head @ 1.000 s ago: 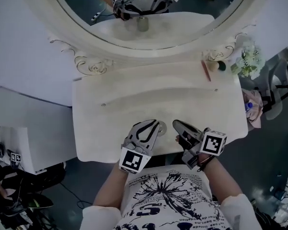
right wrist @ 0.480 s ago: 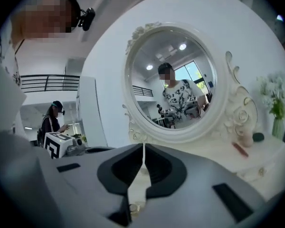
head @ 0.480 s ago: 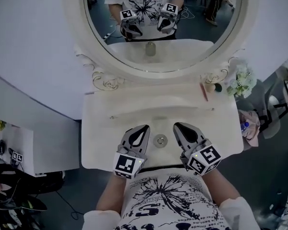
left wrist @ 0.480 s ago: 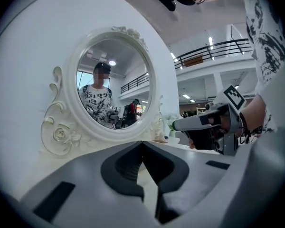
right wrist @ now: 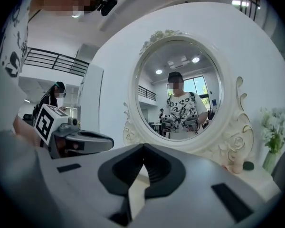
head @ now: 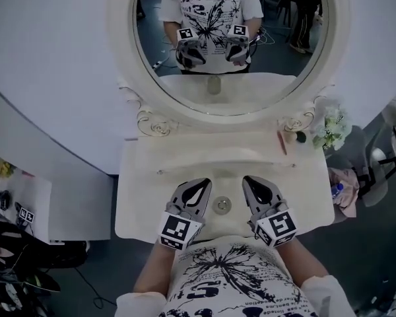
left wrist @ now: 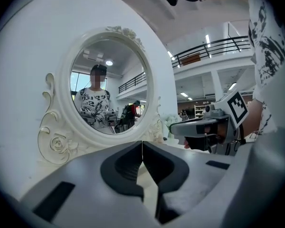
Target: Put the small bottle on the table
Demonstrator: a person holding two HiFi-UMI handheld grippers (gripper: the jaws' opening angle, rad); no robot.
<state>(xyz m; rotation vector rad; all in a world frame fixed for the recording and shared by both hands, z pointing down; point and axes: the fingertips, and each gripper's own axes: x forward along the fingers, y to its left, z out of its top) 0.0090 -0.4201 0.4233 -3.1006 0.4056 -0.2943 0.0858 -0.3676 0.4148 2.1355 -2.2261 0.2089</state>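
The small bottle (head: 222,205) stands upright on the white dressing table (head: 145,203), near its front edge; from above I see its round silvery cap. My left gripper (head: 202,183) is just to its left and my right gripper (head: 249,179) just to its right, both apart from it. Both are shut with nothing between the jaws. In the left gripper view the closed left gripper (left wrist: 142,144) points toward the mirror, with the right gripper (left wrist: 183,128) beside it. In the right gripper view the right gripper (right wrist: 143,147) is closed too, and the left gripper (right wrist: 102,140) shows at the left. The bottle is hidden in both gripper views.
An oval mirror (head: 231,107) in a carved white frame rises at the table's back. At the back right lie a pink stick (head: 282,142) and two small round items (head: 292,137). White flowers (head: 331,127) stand by the right corner. Floor clutter surrounds the table.
Both grippers have risen and drawn away from the bottle, which now stands free between them. The right gripper has rolled so its marker cube faces up. The head view has tilted toward the mirror.
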